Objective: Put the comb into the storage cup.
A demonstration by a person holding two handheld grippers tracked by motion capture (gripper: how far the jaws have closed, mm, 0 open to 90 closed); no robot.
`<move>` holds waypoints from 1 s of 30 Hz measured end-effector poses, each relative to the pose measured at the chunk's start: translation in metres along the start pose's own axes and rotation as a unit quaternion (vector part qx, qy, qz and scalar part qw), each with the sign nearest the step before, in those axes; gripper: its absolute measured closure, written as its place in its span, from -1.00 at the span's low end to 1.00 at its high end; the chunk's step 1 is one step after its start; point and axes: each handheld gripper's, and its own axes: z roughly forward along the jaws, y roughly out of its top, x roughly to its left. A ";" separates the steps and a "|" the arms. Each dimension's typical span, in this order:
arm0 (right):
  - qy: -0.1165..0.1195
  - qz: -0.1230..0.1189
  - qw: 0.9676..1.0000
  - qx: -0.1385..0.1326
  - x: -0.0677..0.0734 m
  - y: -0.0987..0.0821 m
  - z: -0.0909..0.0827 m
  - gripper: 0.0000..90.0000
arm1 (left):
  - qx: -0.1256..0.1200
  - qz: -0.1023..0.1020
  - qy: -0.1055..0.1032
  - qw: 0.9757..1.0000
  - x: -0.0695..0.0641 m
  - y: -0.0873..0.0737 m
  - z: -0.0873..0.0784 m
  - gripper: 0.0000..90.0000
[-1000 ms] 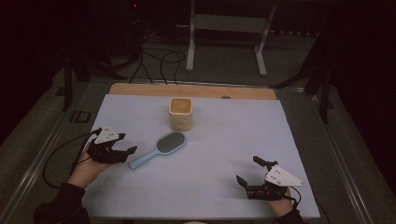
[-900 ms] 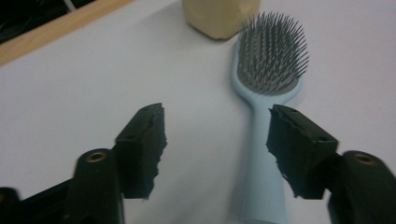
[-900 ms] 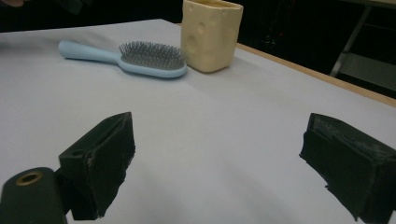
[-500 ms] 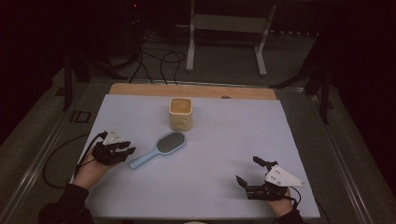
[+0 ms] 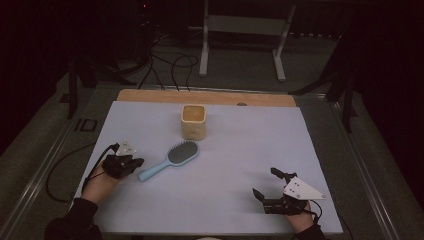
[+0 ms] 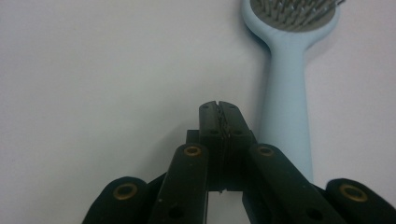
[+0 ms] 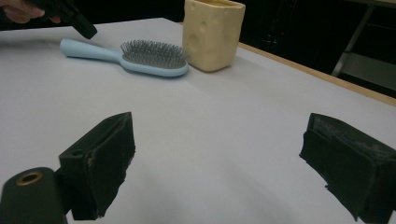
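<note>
While the left gripper [image 5: 134, 163] is sitting at the lower left of the high view, its jaws have just been closing and are now meeting pad to pad with nothing between them; the left gripper view [image 6: 219, 108] is showing the closed tips lying just left of the handle of the light blue hairbrush [image 6: 286, 93], beside it rather than around it. Whether the tips are brushing the handle's edge is hard to tell. The brush head is being cut off by the top edge of that frame, so only part of the bristles is showing. In the high view the hairbrush [image 5: 170, 159] is lying flat on the pale table cover [image 5: 235, 150] left of centre, its handle pointing toward the lower left and its bristles facing up. The cream square cup [image 5: 193, 121] is standing upright just beyond the brush head, apart from it; its inside is too dim to make out. At the lower right, the right gripper [image 5: 266, 185] is resting with its jaws standing wide apart and holding nothing, well away from the brush. The person's hands are running off the bottom edge.
</note>
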 end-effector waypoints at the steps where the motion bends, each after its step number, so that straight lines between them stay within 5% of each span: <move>1: 0.000 0.000 1.000 0.000 0.000 0.000 0.000 -0.79 | 0.005 0.003 0.001 1.000 -0.001 0.000 0.001 0.99; 30: 0.000 0.002 1.000 0.001 0.000 0.000 0.000 -0.79 | 0.067 0.052 -0.030 0.996 -0.045 0.004 -0.005 1.00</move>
